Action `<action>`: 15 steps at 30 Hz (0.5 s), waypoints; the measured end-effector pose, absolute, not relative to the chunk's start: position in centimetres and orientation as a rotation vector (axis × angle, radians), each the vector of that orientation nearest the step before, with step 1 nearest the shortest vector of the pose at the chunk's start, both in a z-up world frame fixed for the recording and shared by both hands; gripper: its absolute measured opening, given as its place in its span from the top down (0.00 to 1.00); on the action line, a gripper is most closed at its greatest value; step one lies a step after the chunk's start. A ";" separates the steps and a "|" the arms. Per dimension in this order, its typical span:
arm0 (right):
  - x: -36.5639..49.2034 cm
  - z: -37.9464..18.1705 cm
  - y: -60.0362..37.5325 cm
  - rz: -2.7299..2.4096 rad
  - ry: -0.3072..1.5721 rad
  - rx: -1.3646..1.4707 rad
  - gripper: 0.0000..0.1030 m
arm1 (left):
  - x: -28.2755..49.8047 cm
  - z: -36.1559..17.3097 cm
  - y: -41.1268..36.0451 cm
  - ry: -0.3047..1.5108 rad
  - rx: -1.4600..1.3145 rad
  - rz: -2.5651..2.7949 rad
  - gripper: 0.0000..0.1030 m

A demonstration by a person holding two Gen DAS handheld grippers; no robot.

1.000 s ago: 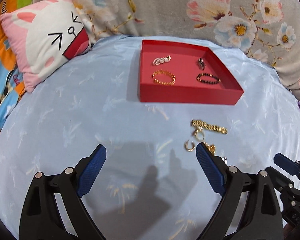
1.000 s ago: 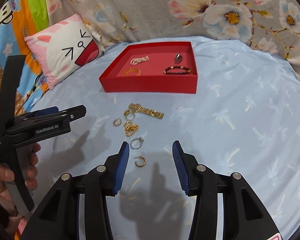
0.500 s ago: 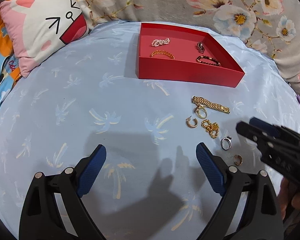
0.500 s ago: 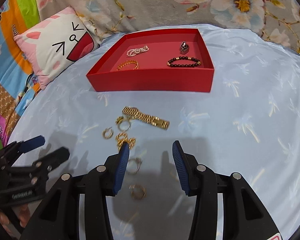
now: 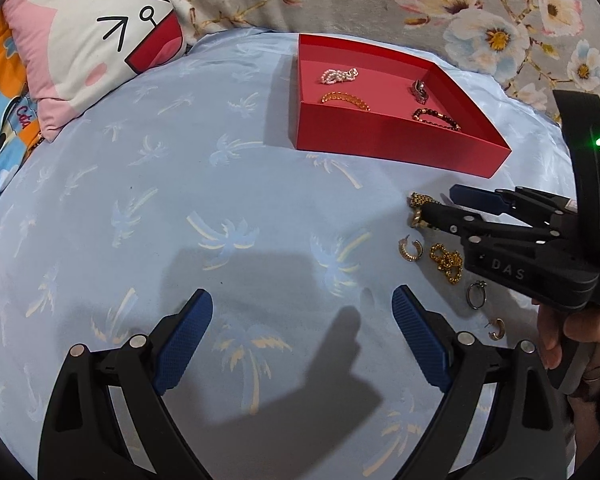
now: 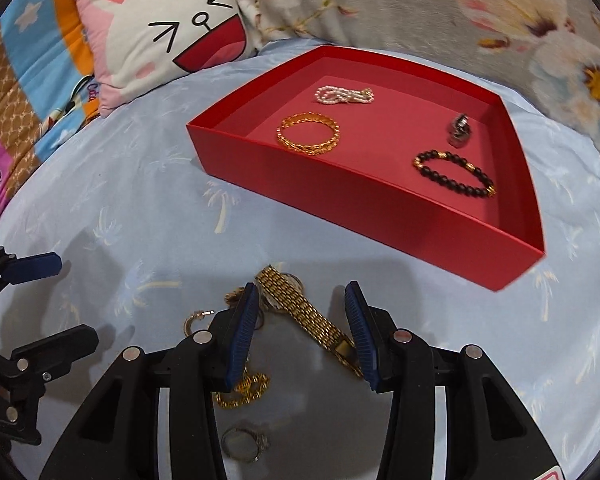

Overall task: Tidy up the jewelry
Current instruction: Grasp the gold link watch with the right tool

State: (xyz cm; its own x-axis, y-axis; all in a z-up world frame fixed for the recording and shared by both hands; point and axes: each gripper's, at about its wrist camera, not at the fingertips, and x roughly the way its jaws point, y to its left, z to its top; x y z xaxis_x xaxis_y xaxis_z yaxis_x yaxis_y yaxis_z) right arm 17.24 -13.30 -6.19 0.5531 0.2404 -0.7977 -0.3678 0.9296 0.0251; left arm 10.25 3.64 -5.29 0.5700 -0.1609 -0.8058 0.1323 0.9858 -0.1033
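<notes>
A red tray [image 6: 364, 200] [image 5: 380, 148] on the pale blue sheet holds a pearl bracelet [image 6: 344, 95], a gold bangle [image 6: 308, 134], a black bead bracelet [image 6: 454, 174] and a silver piece [image 6: 460, 130]. Loose jewelry lies in front of it: a gold watch [image 6: 304, 308], a gold chain [image 6: 244, 392] [image 5: 446, 262], a silver ring [image 6: 244, 442] [image 5: 476, 294] and gold hoop earrings [image 5: 410, 249] [image 5: 496, 328]. My right gripper [image 6: 300, 328] [image 5: 440, 202] is open, its fingers either side of the watch band. My left gripper [image 5: 302, 340] is open and empty over bare sheet, left of the loose pieces.
A white and pink cat-face pillow [image 5: 88, 48] [image 6: 168, 32] lies at the back left. A grey floral blanket [image 5: 420, 8] rises behind the tray. A colourful cartoon cover [image 6: 16, 92] runs along the left edge.
My right gripper has moved forward and down over the loose pile, from the silver ring to straddling the gold watch. My left gripper has drawn back slightly, still wide open.
</notes>
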 end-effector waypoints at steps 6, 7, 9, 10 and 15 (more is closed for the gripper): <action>17.5 -6.4 -12.9 0.366 0.914 -0.134 0.80 | 10.6 -5.3 3.4 0.947 -0.035 -0.184 0.14; 17.4 -6.4 -13.1 0.367 0.916 -0.122 0.80 | 10.6 -5.3 3.4 0.947 -0.035 -0.186 0.14; 17.0 -6.4 -13.7 0.354 0.918 -0.093 0.80 | 10.6 -5.2 3.1 0.945 -0.034 -0.196 0.14; 16.8 -6.4 -14.2 0.344 0.920 -0.074 0.80 | 10.6 -5.2 2.9 0.944 -0.031 -0.206 0.14; 14.7 -5.4 -17.1 0.272 0.908 0.030 0.80 | 10.6 -5.2 1.1 0.930 0.001 -0.257 0.15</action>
State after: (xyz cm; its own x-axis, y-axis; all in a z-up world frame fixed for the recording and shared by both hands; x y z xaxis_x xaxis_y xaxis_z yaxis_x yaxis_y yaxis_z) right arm 14.72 -17.09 -5.38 0.5830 0.2457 -0.7744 -0.2207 0.9652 0.1400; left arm 10.59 1.13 -5.16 0.5694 -0.2183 -0.7925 0.2193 0.9695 -0.1095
